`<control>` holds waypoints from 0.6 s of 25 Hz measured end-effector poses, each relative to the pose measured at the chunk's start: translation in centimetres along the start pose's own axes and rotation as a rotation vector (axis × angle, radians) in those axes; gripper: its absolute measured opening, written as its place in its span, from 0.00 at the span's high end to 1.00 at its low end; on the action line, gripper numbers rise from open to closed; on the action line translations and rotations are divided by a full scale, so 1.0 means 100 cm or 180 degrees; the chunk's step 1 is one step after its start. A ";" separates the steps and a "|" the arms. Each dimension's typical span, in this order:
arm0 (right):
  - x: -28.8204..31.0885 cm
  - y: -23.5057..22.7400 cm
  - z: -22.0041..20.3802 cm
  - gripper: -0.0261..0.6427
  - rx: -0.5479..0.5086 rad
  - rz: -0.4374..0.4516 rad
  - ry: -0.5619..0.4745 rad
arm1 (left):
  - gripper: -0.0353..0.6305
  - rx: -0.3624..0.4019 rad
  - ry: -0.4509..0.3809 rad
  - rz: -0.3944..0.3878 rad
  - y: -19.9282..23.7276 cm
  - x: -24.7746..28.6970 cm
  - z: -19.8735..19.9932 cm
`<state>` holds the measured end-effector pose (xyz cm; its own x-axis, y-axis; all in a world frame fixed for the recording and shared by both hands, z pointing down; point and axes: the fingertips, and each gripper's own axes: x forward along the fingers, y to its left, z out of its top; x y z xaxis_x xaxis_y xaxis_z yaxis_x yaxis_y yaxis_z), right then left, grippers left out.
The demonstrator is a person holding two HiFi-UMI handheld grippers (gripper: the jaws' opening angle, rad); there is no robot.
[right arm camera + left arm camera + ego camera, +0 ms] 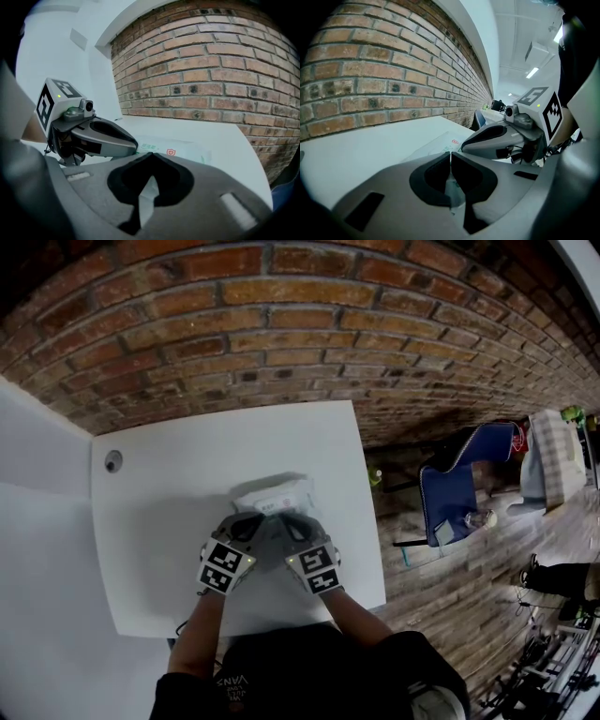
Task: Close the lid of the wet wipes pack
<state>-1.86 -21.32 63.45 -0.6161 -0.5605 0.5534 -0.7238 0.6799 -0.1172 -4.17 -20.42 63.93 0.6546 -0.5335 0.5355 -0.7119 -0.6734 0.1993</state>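
The wet wipes pack (274, 493), white with pale green print and a small red shield mark, lies flat mid-table. Both grippers meet at its near end. My left gripper (255, 517) is shut, and a thin pale fold of the pack's near edge (452, 187) shows between its jaws. My right gripper (289, 518) is shut too, with a white fold (146, 194) pinched in its jaws. The pack (440, 143) stretches away beyond the left jaws, and the pack (180, 149) also lies just past the right ones. The lid is hidden from every view.
The white table (169, 521) stands against a brick wall (281, 324). A small round fitting (113, 461) sits at the table's far left corner. A blue chair (464, 484) stands on the wooden floor to the right. A white wall (37, 521) lies left.
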 end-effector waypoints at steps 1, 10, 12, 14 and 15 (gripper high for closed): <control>-0.001 0.000 0.001 0.96 0.0007 -0.0008 -0.0008 | 0.93 -0.0023 -0.0035 0.0008 0.001 -0.001 0.001; -0.016 0.003 0.013 0.97 0.0039 -0.0122 -0.0111 | 0.93 0.0035 -0.0175 0.0044 0.000 -0.014 0.011; -0.021 0.003 0.015 0.97 0.0056 -0.0156 -0.0139 | 0.93 0.0049 -0.0200 0.0044 -0.002 -0.018 0.014; -0.027 0.003 0.018 0.97 0.0056 -0.0192 -0.0185 | 0.93 0.0080 -0.0235 0.0047 -0.005 -0.022 0.018; -0.029 0.002 0.018 0.97 0.0062 -0.0211 -0.0203 | 0.93 0.0099 -0.0256 0.0045 -0.006 -0.024 0.020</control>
<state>-0.75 -20.38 60.36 -0.5848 -0.6334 0.5068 -0.7692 0.6314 -0.0984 -4.78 -19.77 60.87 0.6638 -0.5816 0.4702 -0.7137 -0.6805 0.1660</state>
